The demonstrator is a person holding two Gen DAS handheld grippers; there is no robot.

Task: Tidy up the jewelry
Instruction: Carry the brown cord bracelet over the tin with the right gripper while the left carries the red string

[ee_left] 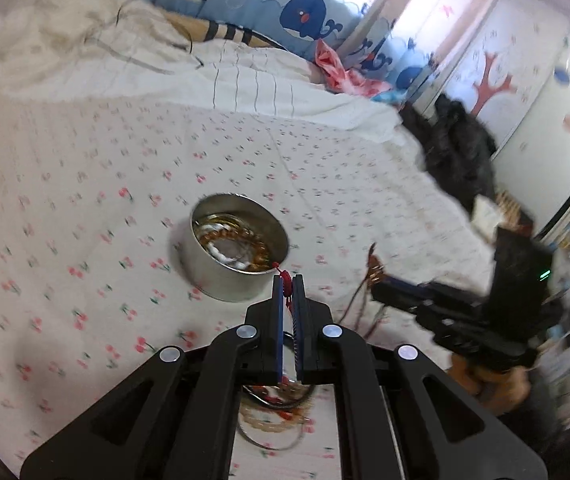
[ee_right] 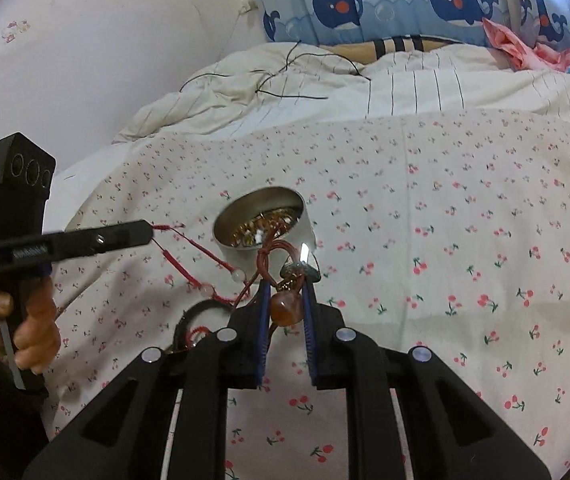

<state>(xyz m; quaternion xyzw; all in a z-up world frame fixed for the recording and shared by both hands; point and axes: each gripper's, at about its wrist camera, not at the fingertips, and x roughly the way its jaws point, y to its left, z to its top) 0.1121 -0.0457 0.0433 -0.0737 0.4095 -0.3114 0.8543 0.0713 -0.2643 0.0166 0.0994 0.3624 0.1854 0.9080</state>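
A round metal tin (ee_left: 241, 256) sits on the cherry-print bedsheet with bead bracelets (ee_left: 229, 242) inside; it also shows in the right wrist view (ee_right: 263, 228). My left gripper (ee_left: 289, 280) is shut on a red cord (ee_left: 285, 285) just right of the tin's near rim. It shows at the left of the right wrist view (ee_right: 141, 236), where the red cord (ee_right: 189, 246) hangs from it with pale beads. My right gripper (ee_right: 285, 288) is shut on an amber pendant (ee_right: 285, 307) with a dark red cord, near the tin. More jewelry (ee_left: 277, 412) lies under my left gripper.
A rumpled white duvet (ee_right: 325, 84) with thin black cables lies at the bed's far end, before whale-print curtains (ee_right: 385, 0). Dark clothing (ee_left: 457, 152) lies at the bed's right edge. A white wall is on the left.
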